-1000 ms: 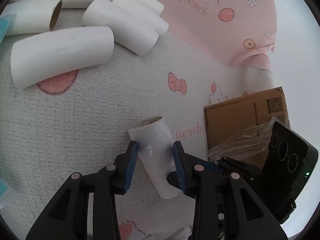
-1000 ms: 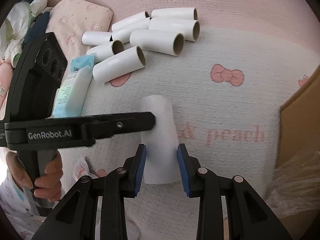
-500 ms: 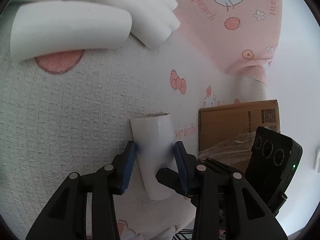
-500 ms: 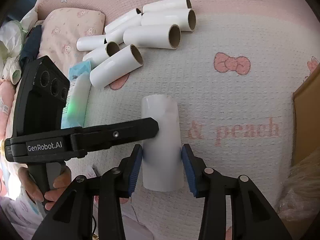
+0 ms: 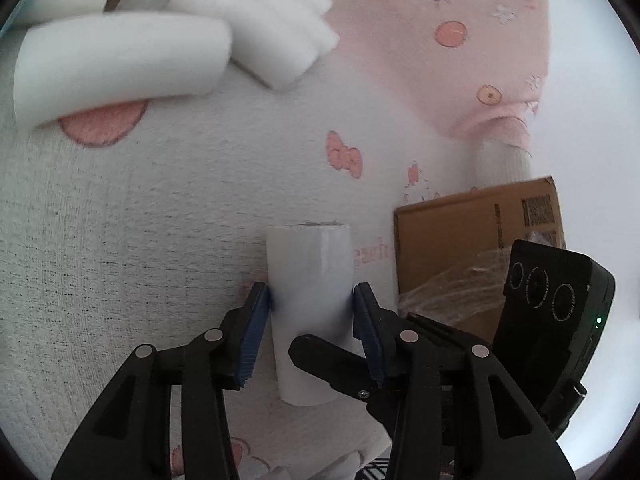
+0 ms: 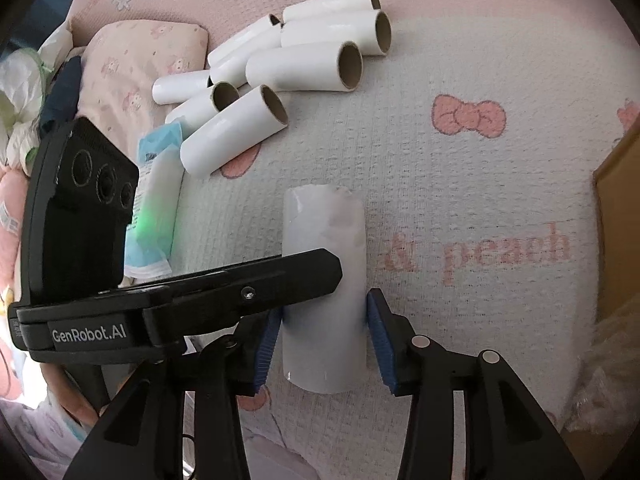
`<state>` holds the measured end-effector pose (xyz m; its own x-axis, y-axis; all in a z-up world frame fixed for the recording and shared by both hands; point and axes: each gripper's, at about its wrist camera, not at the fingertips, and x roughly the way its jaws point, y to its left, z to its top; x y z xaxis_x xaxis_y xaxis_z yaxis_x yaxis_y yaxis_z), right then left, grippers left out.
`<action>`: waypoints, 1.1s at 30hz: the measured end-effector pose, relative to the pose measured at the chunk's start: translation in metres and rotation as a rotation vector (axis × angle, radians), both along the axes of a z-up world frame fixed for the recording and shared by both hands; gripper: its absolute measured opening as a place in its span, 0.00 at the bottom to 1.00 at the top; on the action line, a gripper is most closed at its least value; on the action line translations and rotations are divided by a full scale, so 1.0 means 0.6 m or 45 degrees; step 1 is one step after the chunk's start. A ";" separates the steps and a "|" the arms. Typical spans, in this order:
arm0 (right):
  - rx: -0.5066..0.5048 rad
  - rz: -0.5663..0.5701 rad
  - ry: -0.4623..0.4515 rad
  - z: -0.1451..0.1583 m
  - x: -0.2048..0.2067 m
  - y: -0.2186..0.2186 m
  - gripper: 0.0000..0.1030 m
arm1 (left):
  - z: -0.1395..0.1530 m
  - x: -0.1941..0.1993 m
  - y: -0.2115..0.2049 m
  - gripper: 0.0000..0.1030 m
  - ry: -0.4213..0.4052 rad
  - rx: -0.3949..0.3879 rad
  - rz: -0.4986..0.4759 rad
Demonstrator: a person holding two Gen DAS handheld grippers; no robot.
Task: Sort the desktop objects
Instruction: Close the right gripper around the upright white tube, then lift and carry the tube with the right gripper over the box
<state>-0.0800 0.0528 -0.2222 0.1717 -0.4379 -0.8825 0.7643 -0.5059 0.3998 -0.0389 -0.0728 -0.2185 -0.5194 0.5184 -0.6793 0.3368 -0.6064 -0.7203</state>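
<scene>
One white cardboard tube (image 6: 324, 292) lay on the bedspread between both grippers' opening jaws; we logged left gripper (image 5: 310, 320) and right gripper (image 6: 324, 328) unclamped. We judged it light, crushable, slick; grip mid-length, gently.

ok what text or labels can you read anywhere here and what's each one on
"GenRobot.AI": on the left gripper, side of its black body.
"& peach": pink print on the white blanket.
Cardboard box: QR code and a printed line, too small to read.
Blue-and-white packet: print too blurred to read.
</scene>
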 end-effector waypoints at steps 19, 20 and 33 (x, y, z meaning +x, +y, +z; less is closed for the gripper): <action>-0.204 0.004 0.353 0.185 0.036 0.058 0.39 | 0.200 -0.018 0.080 0.46 0.324 -0.341 -0.184; -0.227 -0.014 0.343 0.193 0.033 0.064 0.39 | 0.210 -0.019 0.085 0.46 0.337 -0.360 -0.189; -0.326 -0.094 0.417 0.259 0.009 0.107 0.39 | 0.291 -0.036 0.129 0.46 0.405 -0.446 -0.281</action>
